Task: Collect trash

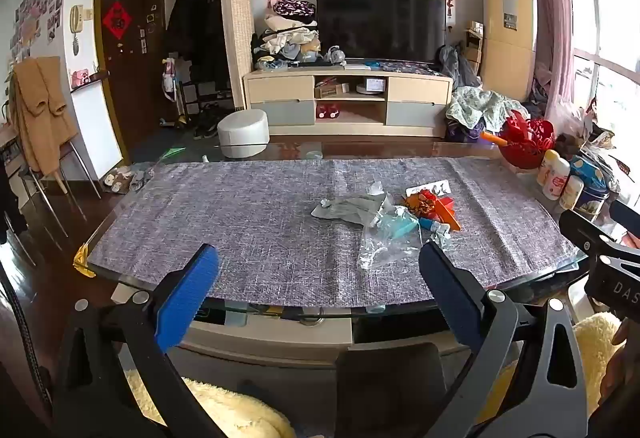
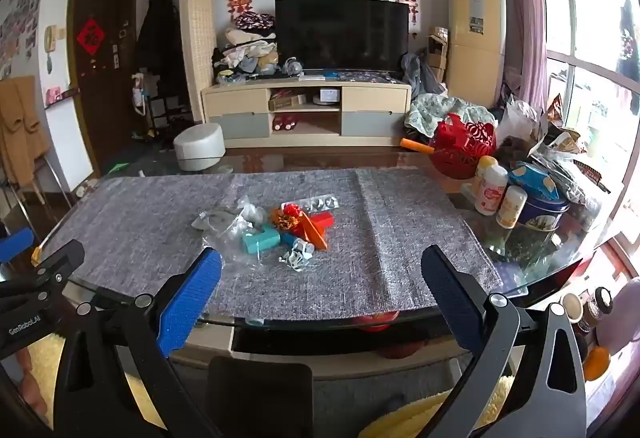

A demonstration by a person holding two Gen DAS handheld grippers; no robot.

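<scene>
We hold both grippers — left (image 1: 318, 266), right (image 2: 320, 270) — spread and empty, short of the trash (image 2: 276, 230) heaped mid-mat (image 2: 140, 222), ready to pick.

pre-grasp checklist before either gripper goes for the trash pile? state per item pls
1. Left gripper open and empty: ok, jaws spread wide with nothing between them.
2. Right gripper open and empty: ok, same.
3. Trash pile in view of both cameras: ok, clustered on the grey table mat, ahead of both grippers.
4. Pile clear of the keepers: ok, the bottles and red basket stand apart at the table's right end.
5. Top piece separable: cannot tell, the clear plastic bag overlaps the teal box and the crumpled foil.
6. Bin or trash bag to drop into: cannot tell, none identifiable in either view.
</scene>
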